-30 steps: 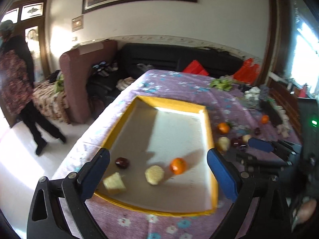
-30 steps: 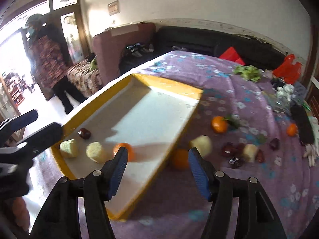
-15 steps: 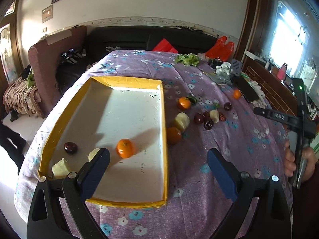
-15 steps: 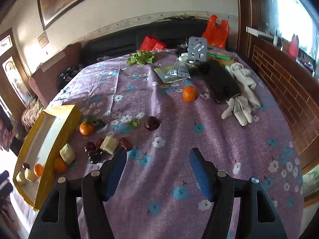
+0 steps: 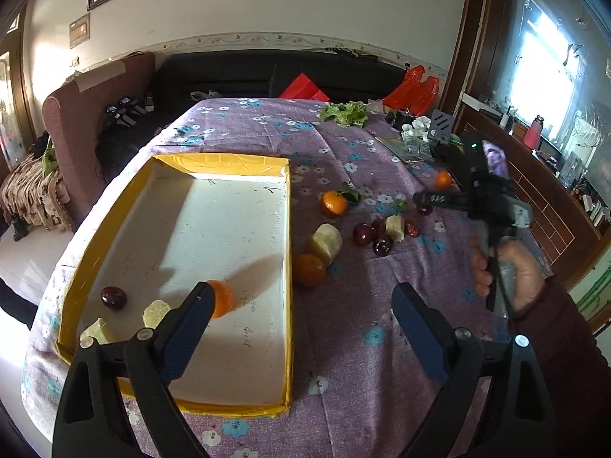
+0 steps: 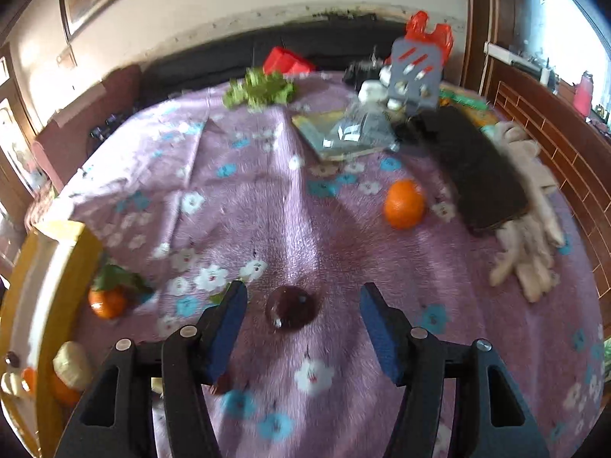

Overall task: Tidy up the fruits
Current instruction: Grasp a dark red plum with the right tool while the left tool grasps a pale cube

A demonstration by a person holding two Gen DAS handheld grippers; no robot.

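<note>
A yellow-rimmed white tray [image 5: 288, 229] lies on the purple flowered cloth and holds an orange [image 5: 221, 303], a dark plum [image 5: 113, 297] and two pale fruit pieces [image 5: 155, 311]. Right of it lie oranges [image 5: 308, 270], pale pieces [image 5: 325, 242] and several dark plums [image 5: 362, 233]. My left gripper [image 5: 301, 328] is open and empty above the tray's near right edge. My right gripper [image 6: 303, 324] is open, with a dark plum [image 6: 292, 307] lying between its fingers on the cloth. It also shows in the left wrist view [image 5: 439, 198].
An orange [image 6: 404, 204] lies farther right, beside a black case [image 6: 477, 168] and pale gloves [image 6: 530, 236]. A leafy orange [image 6: 109, 299] sits by the tray corner [image 6: 61, 252]. Lettuce [image 6: 259, 89], packets [image 6: 343, 133] and a red bag [image 6: 427, 34] are at the back.
Both grippers swung right, away from the tray. My right gripper dropped low over the cloth and now straddles a dark plum. The left view now takes in the loose fruit.
</note>
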